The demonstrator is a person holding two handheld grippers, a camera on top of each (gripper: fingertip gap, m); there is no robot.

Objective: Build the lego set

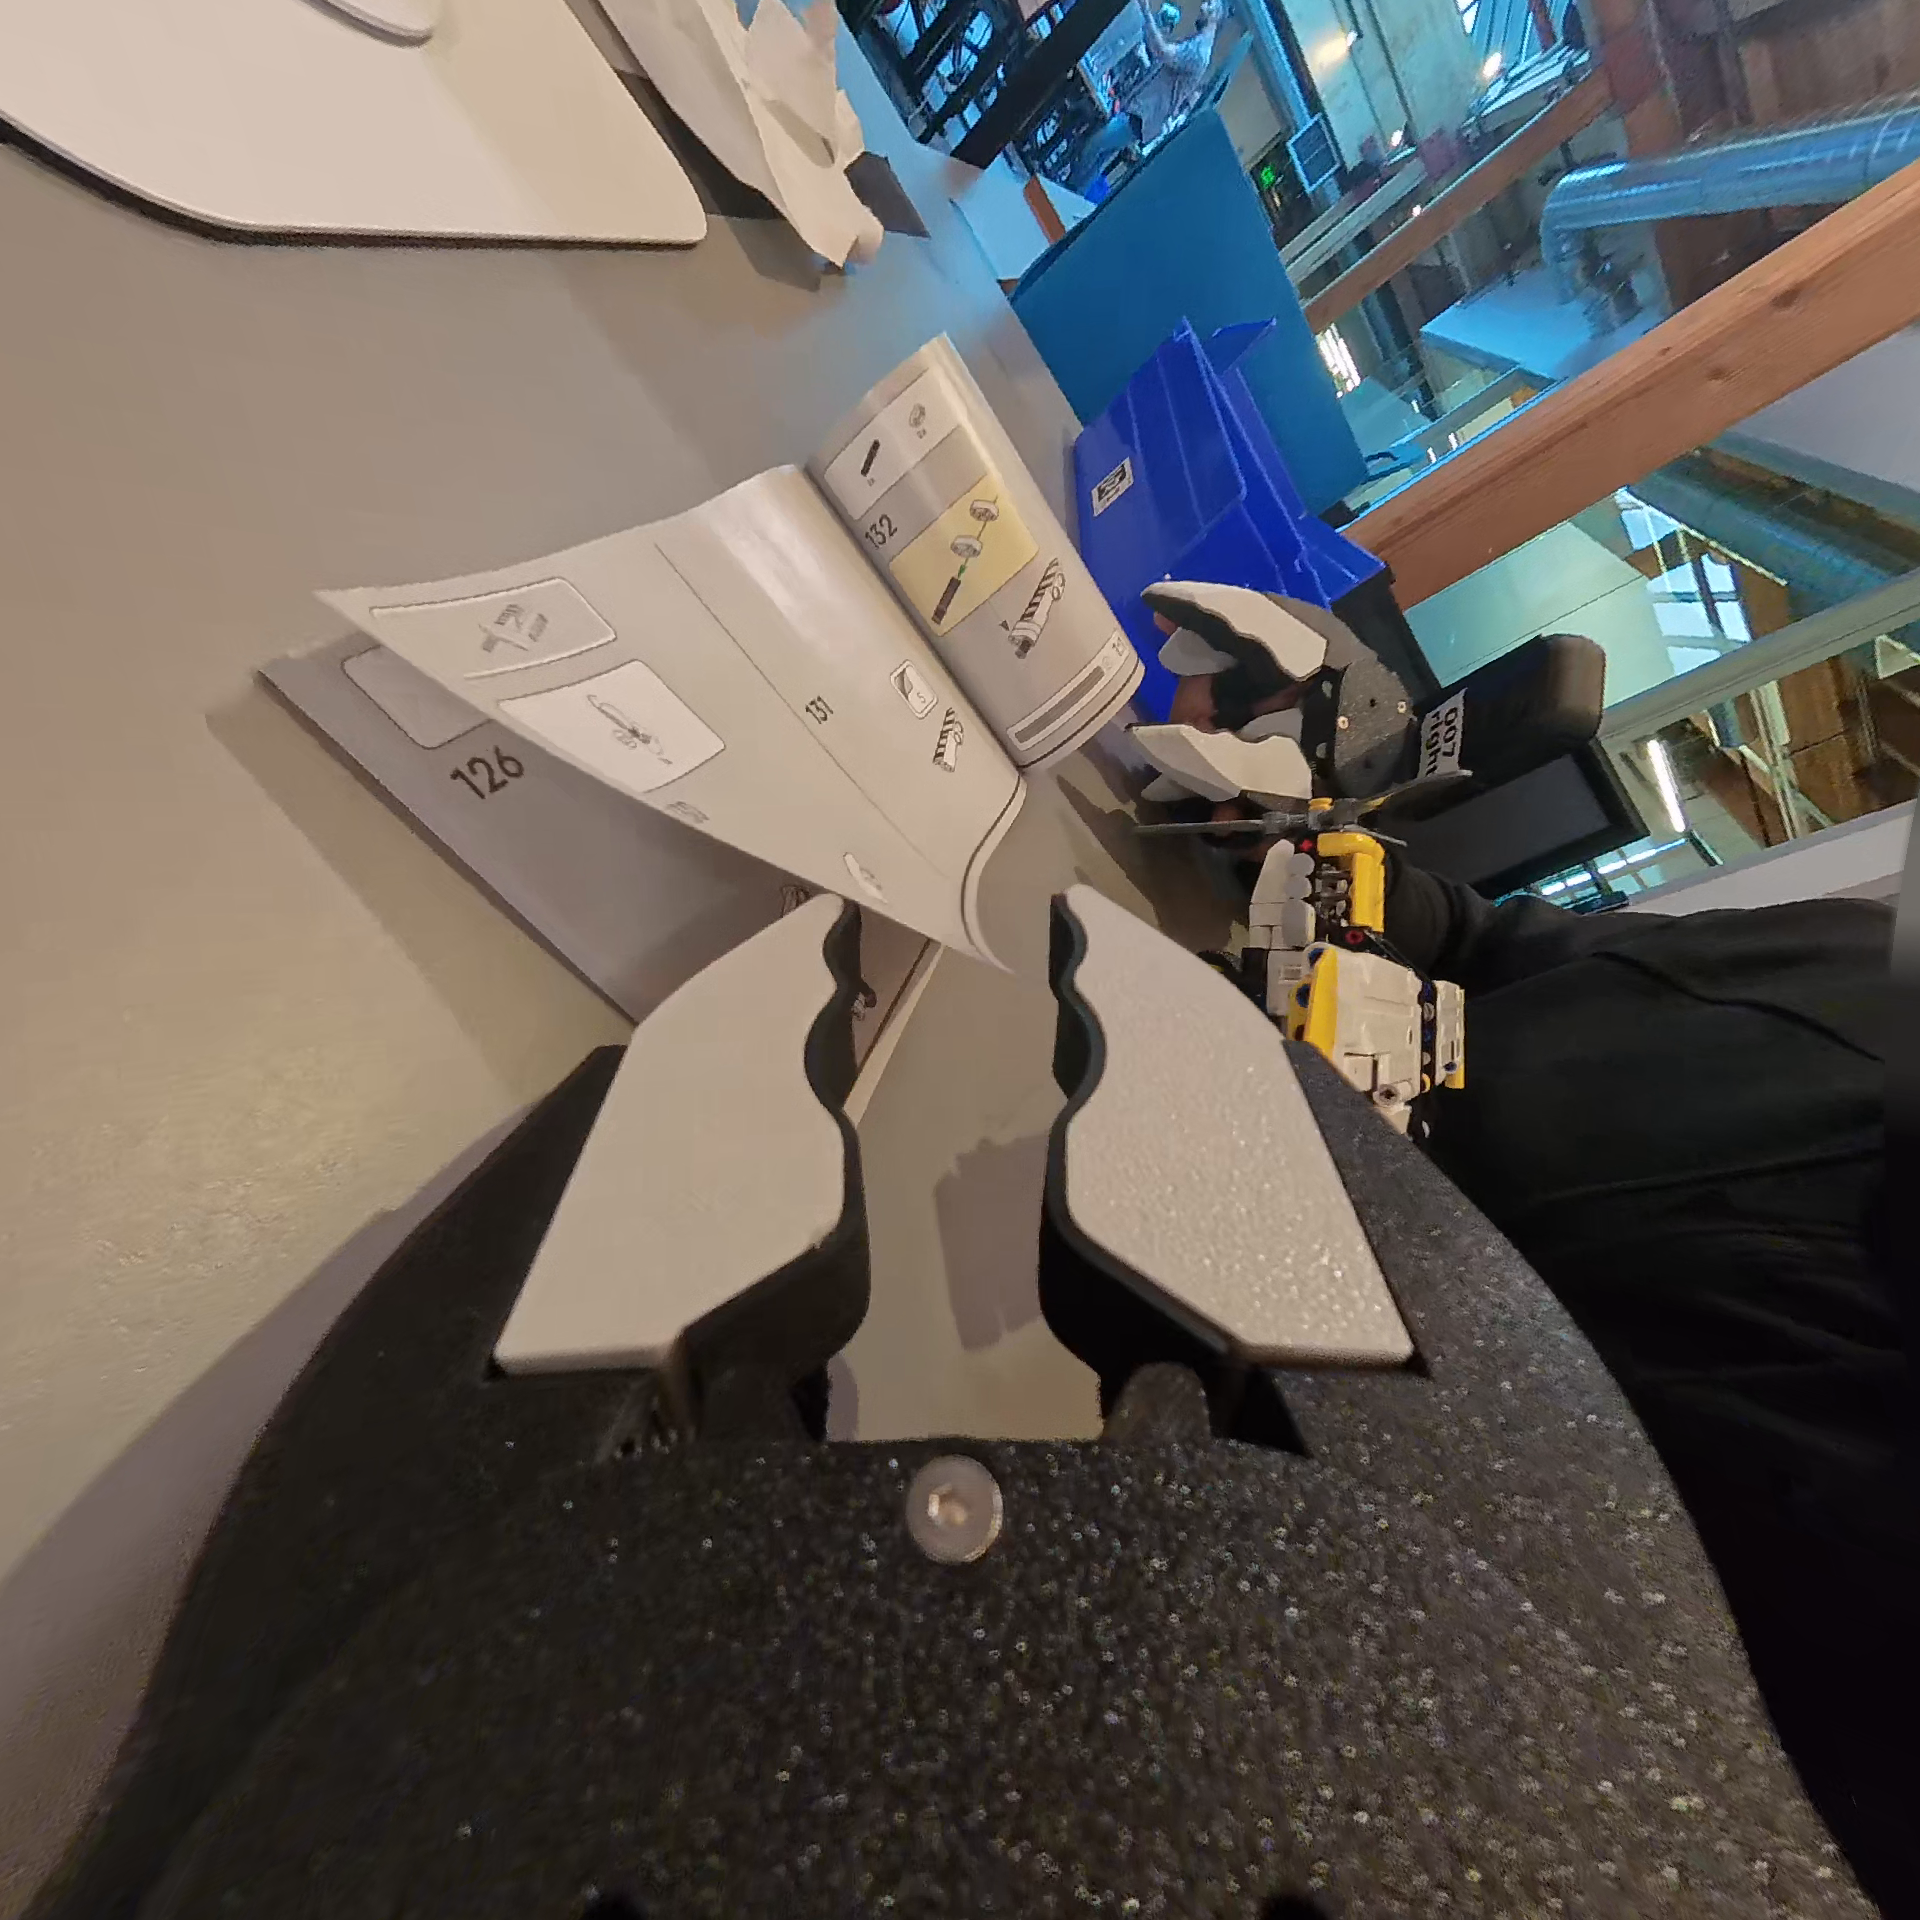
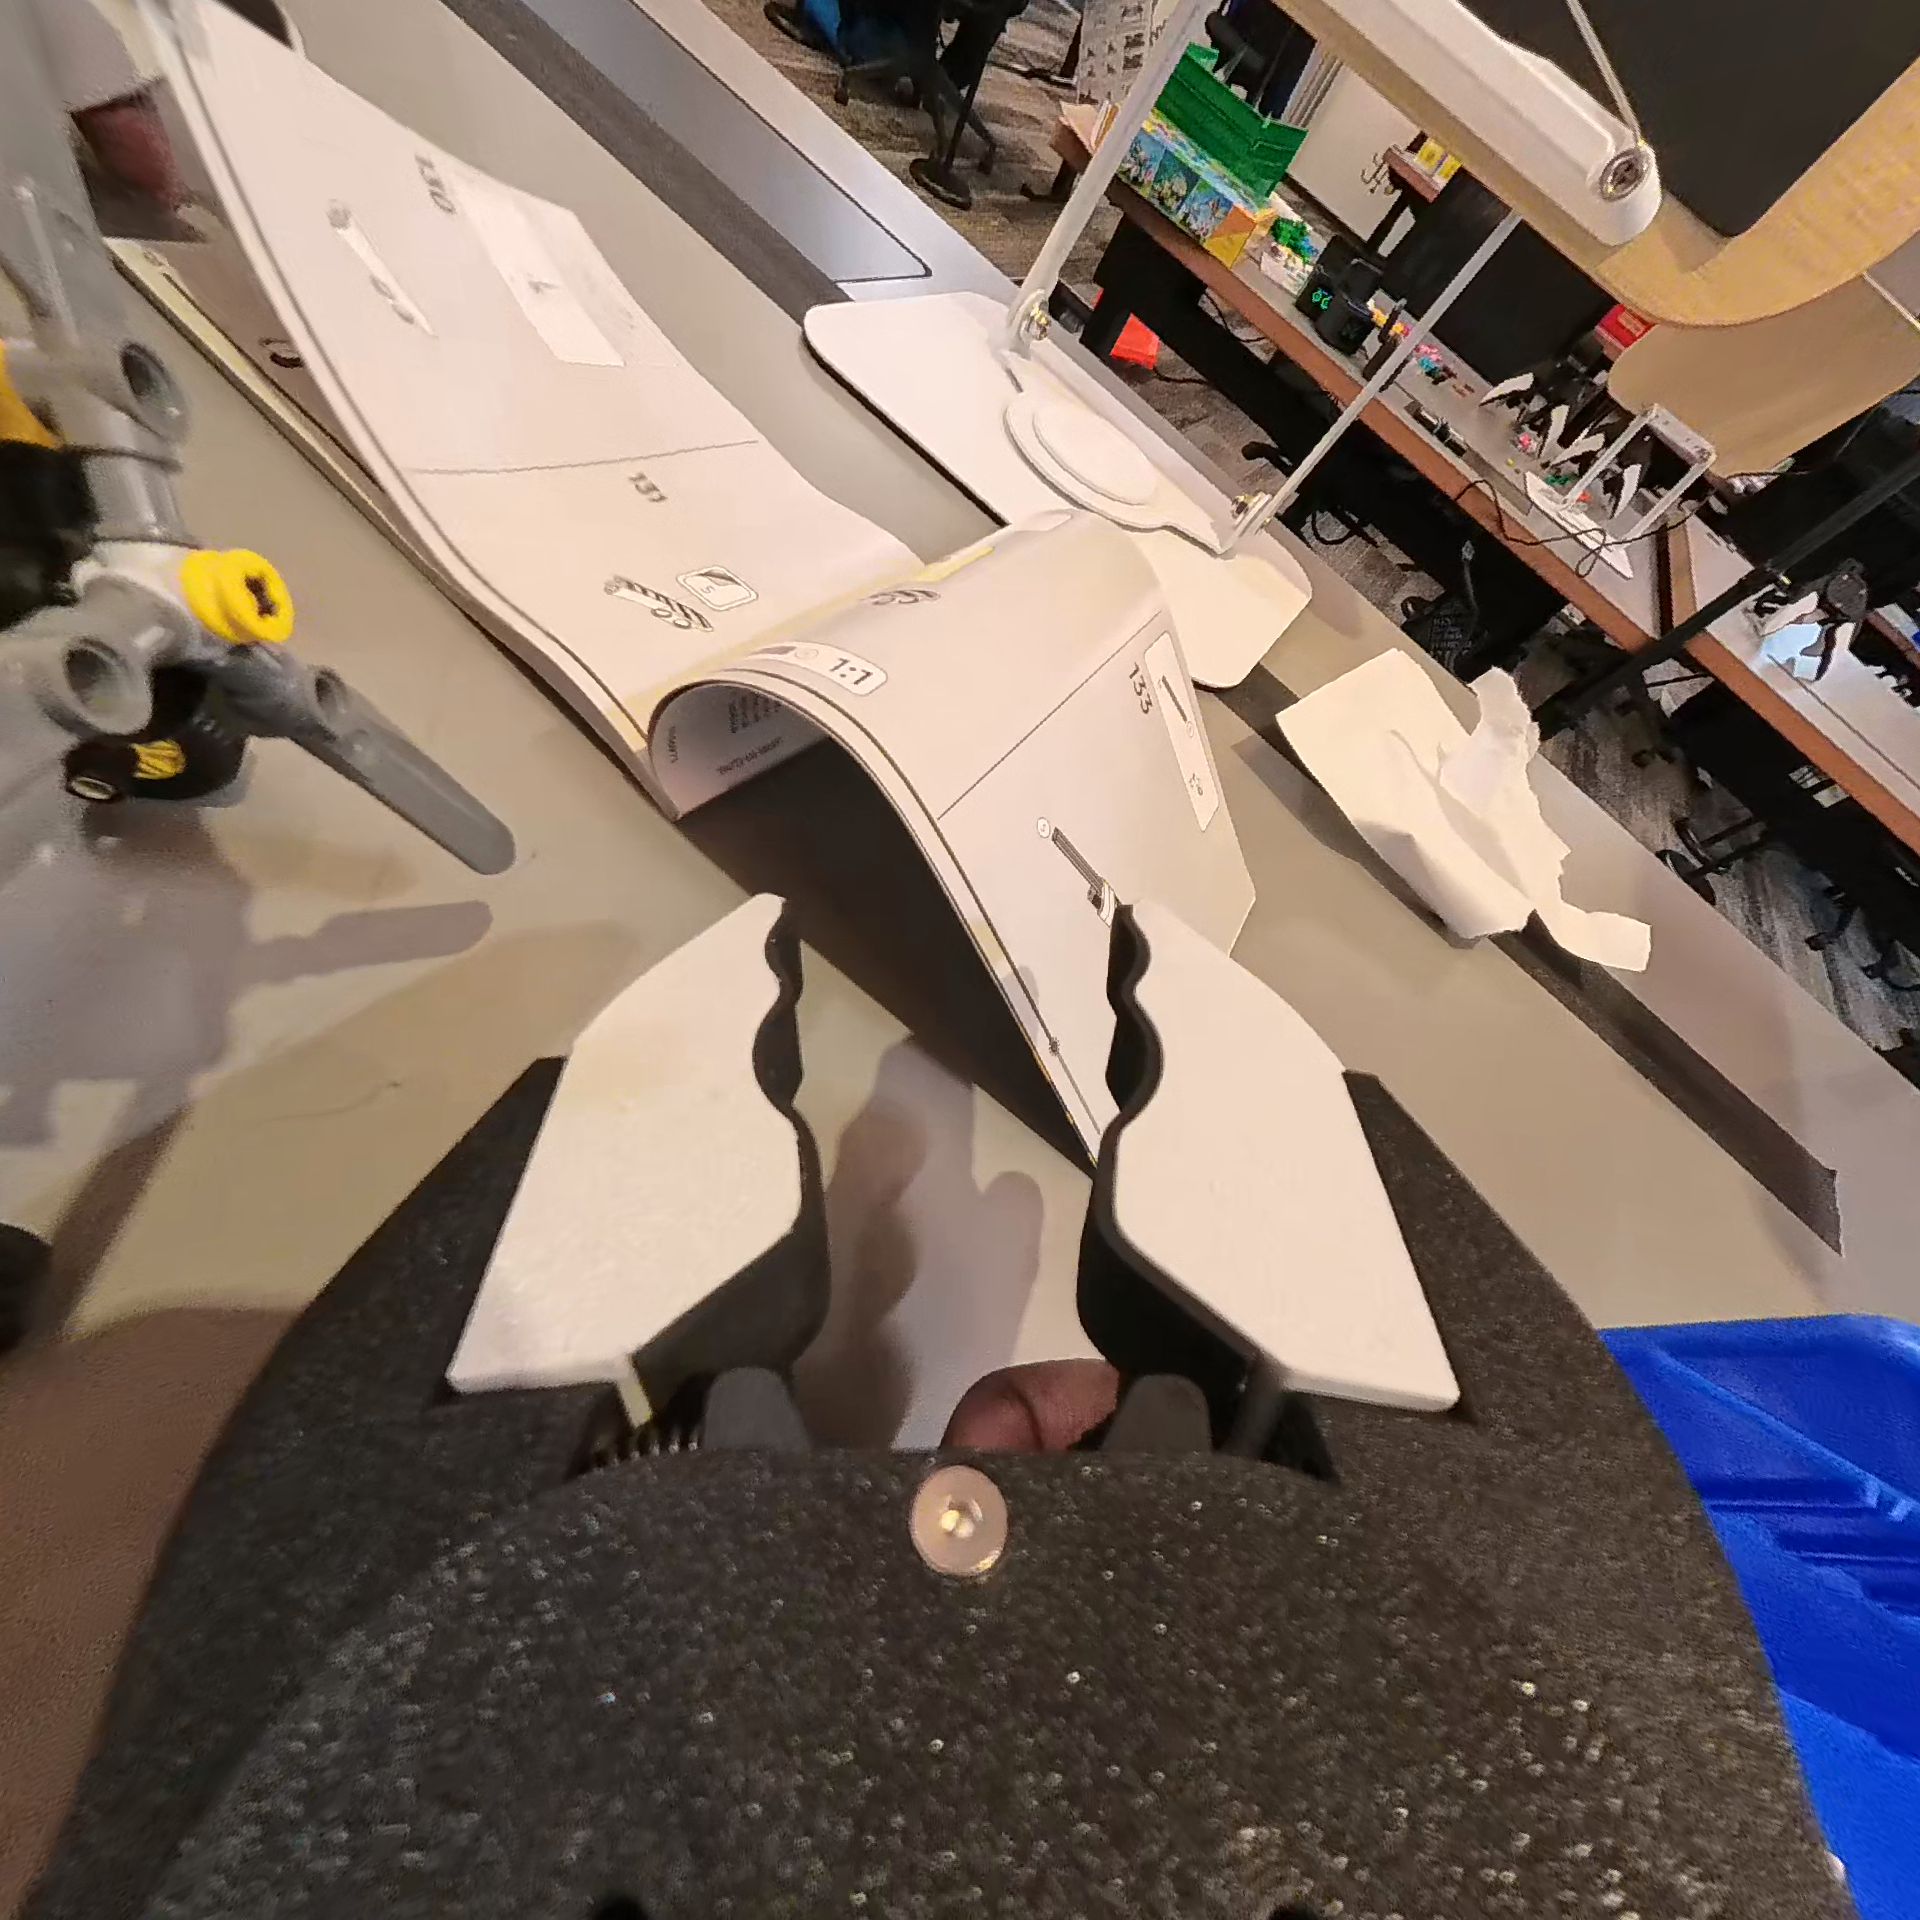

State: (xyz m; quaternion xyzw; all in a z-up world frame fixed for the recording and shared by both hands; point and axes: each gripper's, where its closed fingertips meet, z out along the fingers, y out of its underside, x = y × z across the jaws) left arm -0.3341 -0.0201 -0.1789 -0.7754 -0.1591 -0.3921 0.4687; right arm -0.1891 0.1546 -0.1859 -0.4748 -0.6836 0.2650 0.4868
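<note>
An open instruction booklet lies on the grey table, with pages arched up on both sides of its spine. My left gripper is open; the lower corner of a raised page hangs between its fingertips, which do not press on it. My right gripper is open; the edge of an arched page runs between its fingers, close to the right finger. It also shows in the left wrist view, open at the booklet's far edge. A yellow and white brick-built helicopter stands beside the booklet.
A blue bin stands past the booklet and shows at the lower right of the right wrist view. A white lamp base and crumpled white paper lie on the table's far side. The helicopter's grey rotor parts are at the left. My hands' fingertips stand some 25 centimetres from each other.
</note>
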